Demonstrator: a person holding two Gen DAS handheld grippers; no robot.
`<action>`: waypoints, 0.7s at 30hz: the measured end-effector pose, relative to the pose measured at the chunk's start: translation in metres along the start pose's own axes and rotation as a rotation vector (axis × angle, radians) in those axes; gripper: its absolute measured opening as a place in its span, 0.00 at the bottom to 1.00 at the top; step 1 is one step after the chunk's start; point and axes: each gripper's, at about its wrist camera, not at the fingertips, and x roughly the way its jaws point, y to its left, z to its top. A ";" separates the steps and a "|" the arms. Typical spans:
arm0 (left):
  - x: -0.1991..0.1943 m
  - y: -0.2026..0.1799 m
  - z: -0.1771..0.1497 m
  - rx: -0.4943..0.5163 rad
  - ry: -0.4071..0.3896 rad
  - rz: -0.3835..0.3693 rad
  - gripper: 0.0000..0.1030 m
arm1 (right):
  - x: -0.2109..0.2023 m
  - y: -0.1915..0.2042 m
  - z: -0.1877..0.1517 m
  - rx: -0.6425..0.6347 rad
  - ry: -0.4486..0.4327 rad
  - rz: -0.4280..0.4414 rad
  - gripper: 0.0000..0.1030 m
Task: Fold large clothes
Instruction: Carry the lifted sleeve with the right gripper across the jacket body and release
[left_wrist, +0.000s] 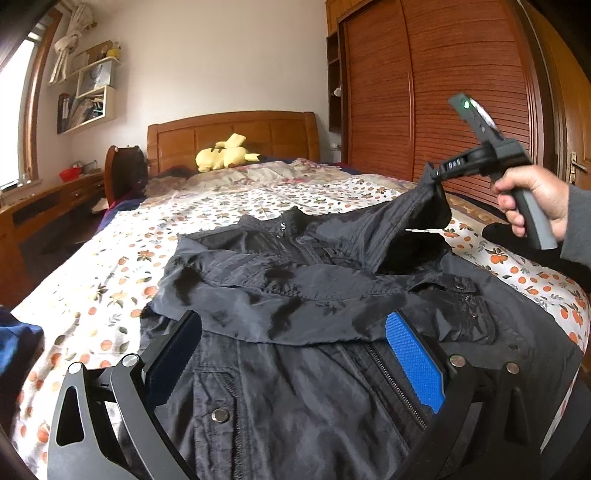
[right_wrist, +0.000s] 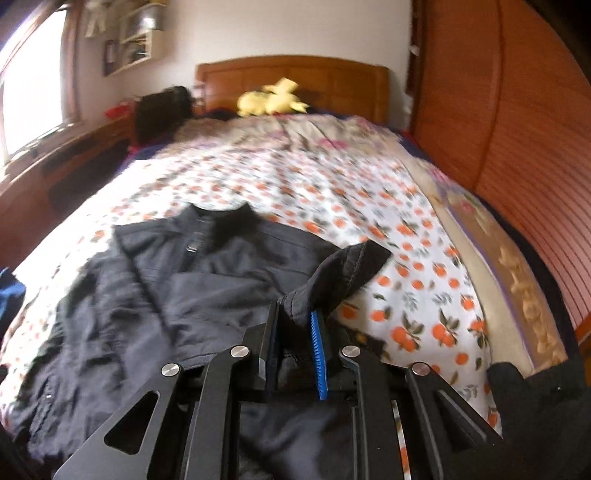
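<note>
Bed (left_wrist: 110, 236) far half bare | R gripper (right_wrist: 295, 332) fingers clamp jacket (left_wrist: 295, 295) cuff (right_wrist: 354, 266) | L gripper (left_wrist: 295, 354) fingers apart

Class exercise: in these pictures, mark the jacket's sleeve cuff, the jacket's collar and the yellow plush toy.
sleeve cuff (right_wrist: 364, 260): right wrist view, on its dark open end.
collar (left_wrist: 284, 221): left wrist view, on the upright band.
yellow plush toy (left_wrist: 225, 155): left wrist view, on its body.

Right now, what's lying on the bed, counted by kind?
Black jackets: 1, its sleeve pinched in the right gripper
Yellow plush toys: 1
Flowered quilts at the headboard end: 1
Total: 3
A blue thing at the left edge is too cropped to name, so not counted.
</note>
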 end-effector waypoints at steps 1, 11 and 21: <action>-0.002 0.003 0.001 -0.006 -0.003 0.002 0.98 | -0.006 0.008 0.001 -0.010 -0.010 0.013 0.14; -0.020 0.026 0.005 -0.060 -0.027 0.019 0.98 | -0.054 0.084 0.006 -0.114 -0.103 0.153 0.13; -0.026 0.042 0.009 -0.088 -0.037 0.044 0.98 | -0.054 0.136 -0.036 -0.170 -0.019 0.299 0.13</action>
